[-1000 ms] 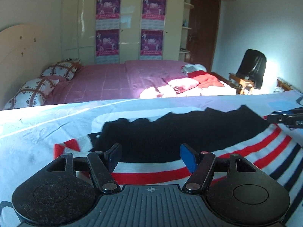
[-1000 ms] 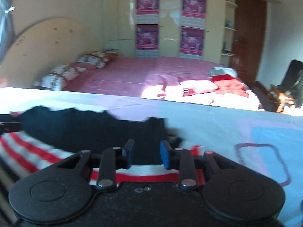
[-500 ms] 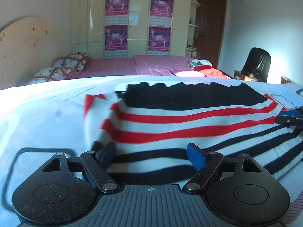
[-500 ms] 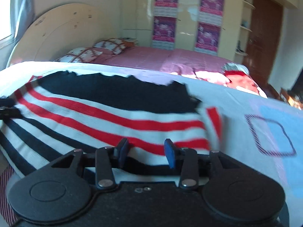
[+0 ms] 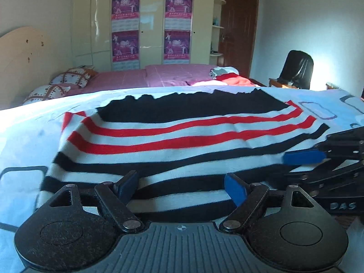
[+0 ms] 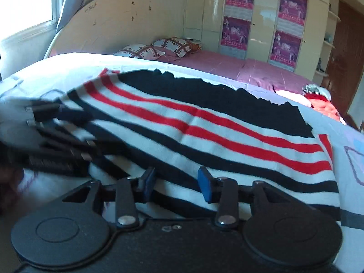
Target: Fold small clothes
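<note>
A striped knit garment (image 5: 173, 143), black at the far end with red, white and black bands, lies spread flat on the pale blue sheet; it also shows in the right wrist view (image 6: 204, 132). My left gripper (image 5: 182, 187) is open and empty, over the garment's near left edge. My right gripper (image 6: 176, 183) is open and empty, over the near right edge. The right gripper shows from the side in the left wrist view (image 5: 318, 159); the left one is blurred at the left of the right wrist view (image 6: 56, 136).
The pale blue sheet (image 5: 27, 141) carries printed outlines. Behind it stands a bed with a pink cover (image 5: 159, 77), pillows (image 5: 70, 79) and a heap of clothes (image 5: 227, 77). A black chair (image 5: 298, 68) stands at the right, cupboards with posters (image 5: 150, 27) behind.
Both grippers pulled back toward the near edge of the garment and rose, so more of the striped garment shows. The right gripper's fingers opened wider. Nothing was taken hold of.
</note>
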`<state>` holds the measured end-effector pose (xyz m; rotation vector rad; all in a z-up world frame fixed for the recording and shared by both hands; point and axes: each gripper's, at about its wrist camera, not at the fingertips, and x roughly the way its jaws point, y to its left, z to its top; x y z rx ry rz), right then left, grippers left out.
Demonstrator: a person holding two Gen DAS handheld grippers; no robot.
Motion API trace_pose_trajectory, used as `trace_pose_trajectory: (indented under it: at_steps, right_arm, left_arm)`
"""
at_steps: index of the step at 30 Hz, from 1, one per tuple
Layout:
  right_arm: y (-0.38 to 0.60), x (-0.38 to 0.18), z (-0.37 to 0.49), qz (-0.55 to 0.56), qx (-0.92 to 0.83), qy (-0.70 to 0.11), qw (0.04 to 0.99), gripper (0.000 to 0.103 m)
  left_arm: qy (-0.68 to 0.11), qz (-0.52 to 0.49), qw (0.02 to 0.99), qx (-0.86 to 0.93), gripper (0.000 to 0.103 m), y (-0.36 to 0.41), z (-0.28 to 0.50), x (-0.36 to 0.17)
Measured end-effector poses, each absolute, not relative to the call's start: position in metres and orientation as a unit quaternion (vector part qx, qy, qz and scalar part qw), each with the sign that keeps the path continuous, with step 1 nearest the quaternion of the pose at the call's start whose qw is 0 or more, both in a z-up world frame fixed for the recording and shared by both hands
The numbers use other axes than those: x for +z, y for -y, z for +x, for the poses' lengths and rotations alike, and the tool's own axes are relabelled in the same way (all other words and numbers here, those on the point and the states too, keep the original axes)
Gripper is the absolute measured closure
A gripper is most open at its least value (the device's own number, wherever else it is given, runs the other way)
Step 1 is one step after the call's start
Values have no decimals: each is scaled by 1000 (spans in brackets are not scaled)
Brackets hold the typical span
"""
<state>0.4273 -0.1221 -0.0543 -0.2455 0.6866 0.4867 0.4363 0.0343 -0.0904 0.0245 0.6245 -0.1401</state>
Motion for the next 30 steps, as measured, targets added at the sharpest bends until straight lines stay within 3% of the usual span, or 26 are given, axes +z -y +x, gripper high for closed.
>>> trace_pose_trajectory:
  at_steps: [9,15,30]
  right_arm:
    - [202,-51,413,-116,184,-343,914,66]
    - [268,-56,408,-32,140,-375,916,71]
    - [261,-49,413,10,99,-398,912,71]
  left_arm:
    - [-309,6,950,-51,21,-87,404,-90]
    - [-316,-6,948,-44,21,-101,398,-92]
    - [-331,3,943,-31,21,-94,405,-93]
